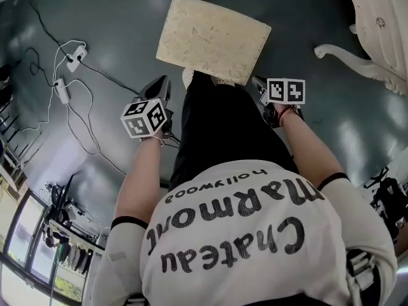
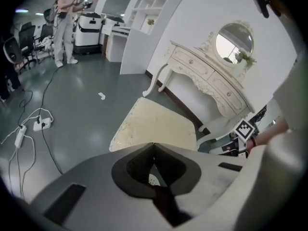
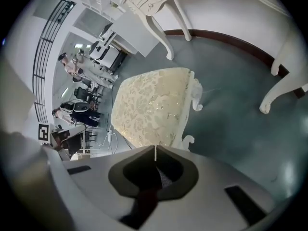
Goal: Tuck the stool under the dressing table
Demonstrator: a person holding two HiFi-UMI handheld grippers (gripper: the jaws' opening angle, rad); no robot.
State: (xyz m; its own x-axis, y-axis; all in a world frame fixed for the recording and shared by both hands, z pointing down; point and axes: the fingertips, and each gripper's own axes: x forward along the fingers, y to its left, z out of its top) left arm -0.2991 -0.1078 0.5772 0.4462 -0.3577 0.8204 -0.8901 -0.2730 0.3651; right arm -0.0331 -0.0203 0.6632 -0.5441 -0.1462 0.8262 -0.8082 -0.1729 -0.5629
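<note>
The stool (image 1: 213, 38) has a cream patterned cushion and white carved legs; it stands on the grey floor just ahead of the person's feet. The white dressing table (image 1: 376, 24) is off to the upper right, apart from the stool. In the left gripper view the stool (image 2: 156, 126) sits in front of the dressing table (image 2: 207, 76) with its oval mirror. My left gripper (image 1: 160, 87) hovers by the stool's near left corner, shut and empty. My right gripper (image 1: 259, 85) hangs by the near right corner, also shut and empty. The right gripper view shows the stool (image 3: 149, 105) just beyond the closed jaws.
Power strips and white cables (image 1: 73, 59) lie on the floor at the left. A curved table leg (image 1: 338, 55) reaches out at the right. A person (image 2: 65, 25) stands far back near desks and a white shelving unit (image 2: 144, 18).
</note>
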